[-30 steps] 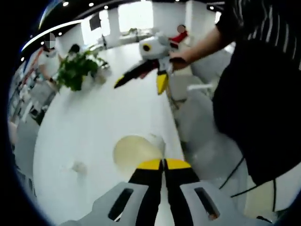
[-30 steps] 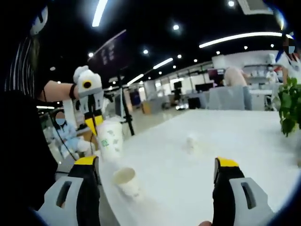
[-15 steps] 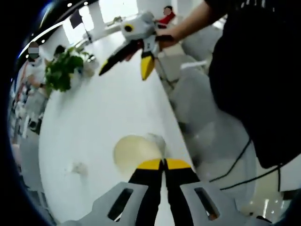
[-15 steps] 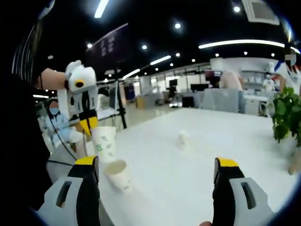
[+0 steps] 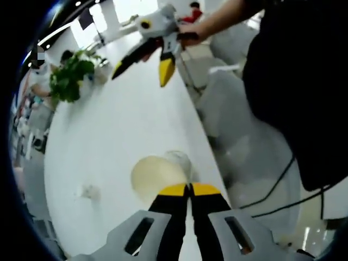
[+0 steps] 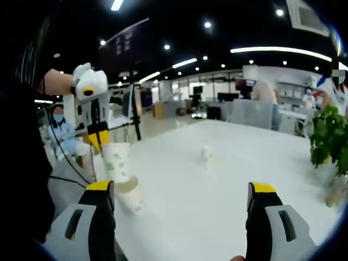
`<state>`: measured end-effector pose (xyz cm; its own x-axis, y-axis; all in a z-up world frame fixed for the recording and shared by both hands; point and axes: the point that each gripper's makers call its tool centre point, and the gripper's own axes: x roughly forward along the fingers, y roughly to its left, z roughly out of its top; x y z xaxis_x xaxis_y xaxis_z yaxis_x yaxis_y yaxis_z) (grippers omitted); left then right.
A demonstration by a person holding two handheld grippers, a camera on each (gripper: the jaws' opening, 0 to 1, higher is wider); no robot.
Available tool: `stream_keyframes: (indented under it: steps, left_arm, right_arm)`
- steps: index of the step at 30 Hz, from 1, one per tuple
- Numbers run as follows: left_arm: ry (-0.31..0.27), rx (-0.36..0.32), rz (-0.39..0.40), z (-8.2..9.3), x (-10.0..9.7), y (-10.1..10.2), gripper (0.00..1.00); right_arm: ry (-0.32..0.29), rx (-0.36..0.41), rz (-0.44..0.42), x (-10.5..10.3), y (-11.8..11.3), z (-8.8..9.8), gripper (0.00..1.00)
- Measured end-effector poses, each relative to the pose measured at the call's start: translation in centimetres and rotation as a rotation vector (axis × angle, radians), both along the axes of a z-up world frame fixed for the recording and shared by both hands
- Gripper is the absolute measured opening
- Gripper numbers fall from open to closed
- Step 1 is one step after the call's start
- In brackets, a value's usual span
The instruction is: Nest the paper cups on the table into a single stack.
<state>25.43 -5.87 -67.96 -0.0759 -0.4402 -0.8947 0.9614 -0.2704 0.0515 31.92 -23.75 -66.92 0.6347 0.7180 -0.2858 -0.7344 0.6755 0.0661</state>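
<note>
White tabletop (image 6: 228, 163) runs through an open office, with a plant (image 6: 329, 138) at its far right in the right gripper view. From that view the left gripper (image 6: 99, 142) hangs to the left, its jaws pinched on the rim of an upright cup (image 6: 116, 161), which sits directly over a second cup (image 6: 130, 200) standing on the table near the edge. The held cup's base seems to be at or just inside the lower cup's mouth, though I cannot tell how deep. In the left gripper view its own jaws are closed together on the rim, with the cup's open mouth (image 5: 157, 176) just ahead. The right gripper (image 6: 182, 190) is wide open and holds nothing, well back from both cups. A small pale thing (image 6: 206, 153) sits farther out; it is too small to identify. The lower cup is light, unsteadied and close to the edge, so an off-centre or tilted push could tip it or knock it off the table.
</note>
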Motion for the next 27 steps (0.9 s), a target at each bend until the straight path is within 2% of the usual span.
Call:
stream_keyframes:
  steps: [8, 10, 17, 21, 27]
  left_arm:
    - [-0.003, 0.051, -0.009, -1.2, -0.2, 0.0, 0.00]
    - [-0.020, 0.048, -0.035, -1.3, -0.3, -0.4, 0.00]
    - [-0.057, 0.059, -0.053, -1.9, 0.1, -1.5, 0.00]
    - [-0.067, 0.087, -0.084, -2.6, -0.2, -1.7, 0.00]
    - [-0.074, 0.130, -0.080, -3.5, 0.0, -1.8, 0.00]
  right_arm:
    - [0.013, 0.002, 0.017, -0.6, 0.3, -0.5, 1.00]
    - [0.012, 0.005, 0.014, -0.7, 0.2, -0.6, 1.00]
    - [0.022, 0.019, 0.000, -0.9, -0.3, -0.8, 1.00]
    - [0.030, 0.032, -0.014, -0.9, -0.9, -0.8, 1.00]
    - [0.036, 0.035, -0.021, -1.1, -1.5, -0.9, 1.00]
